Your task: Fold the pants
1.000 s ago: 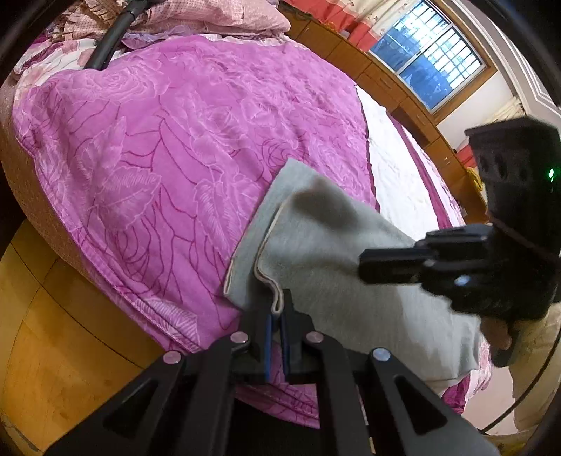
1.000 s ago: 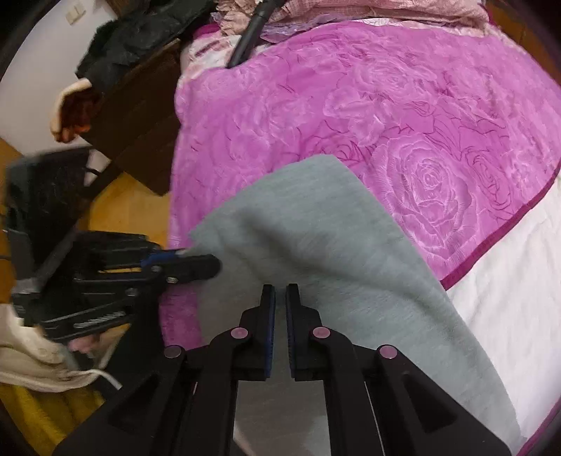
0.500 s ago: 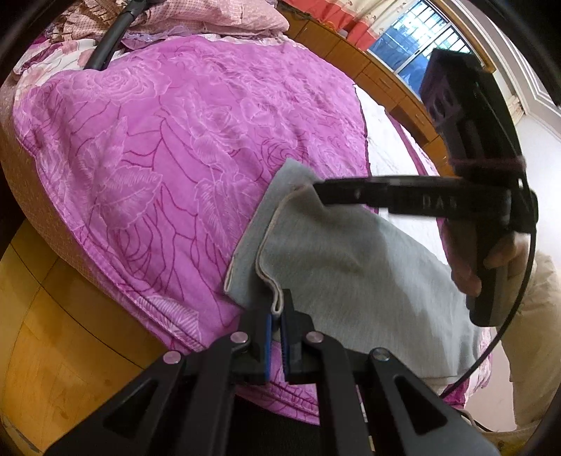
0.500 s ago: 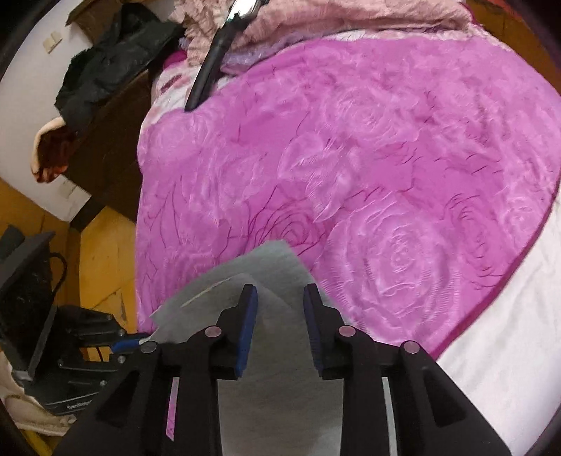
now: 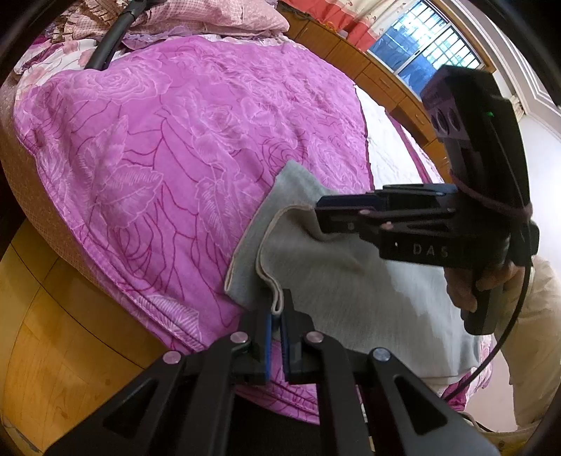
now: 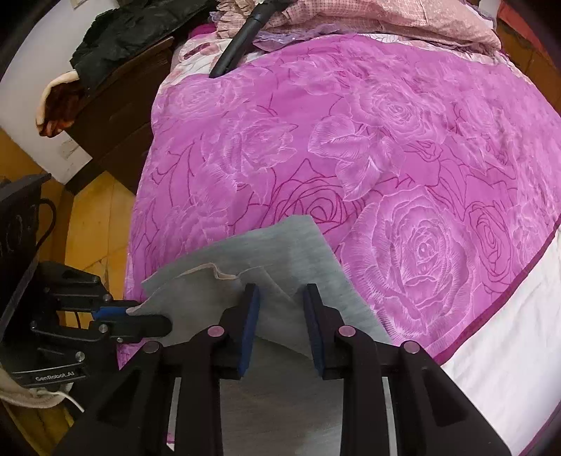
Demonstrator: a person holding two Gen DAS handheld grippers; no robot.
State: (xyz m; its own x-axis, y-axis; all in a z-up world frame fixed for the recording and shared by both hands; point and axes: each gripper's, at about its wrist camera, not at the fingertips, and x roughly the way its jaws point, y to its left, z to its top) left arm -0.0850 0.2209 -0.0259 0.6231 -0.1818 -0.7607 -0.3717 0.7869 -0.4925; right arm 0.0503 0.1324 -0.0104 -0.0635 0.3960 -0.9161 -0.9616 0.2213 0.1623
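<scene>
The gray pants (image 6: pixel 280 252) lie folded on a big pink blanket (image 6: pixel 403 140) with roses, on a bed, near the bed's edge. Past the blanket is a white sheet (image 6: pixel 508 333). Pink pillows (image 6: pixel 368 17) sit at the far end, and a black tube (image 6: pixel 238 45) lies by them. A dark dresser (image 6: pixel 115 105) with dark clothes on top stands beside the bed, on a yellow wood floor (image 5: pixel 52 333). A window (image 5: pixel 427 45) shines far off.

The left gripper (image 5: pixel 276 329) pinches the hem corner of the pants, its jaws nearly closed on the cloth. The right gripper (image 6: pixel 280 315) sits over the pants with its jaws wide apart, one on each side of a raised fold. Half a second ago it was higher and its jaws were narrower; a second ago they were shut.

The pants stretch from the left gripper's corner back toward the person, with the hem pointing at the pillows.
</scene>
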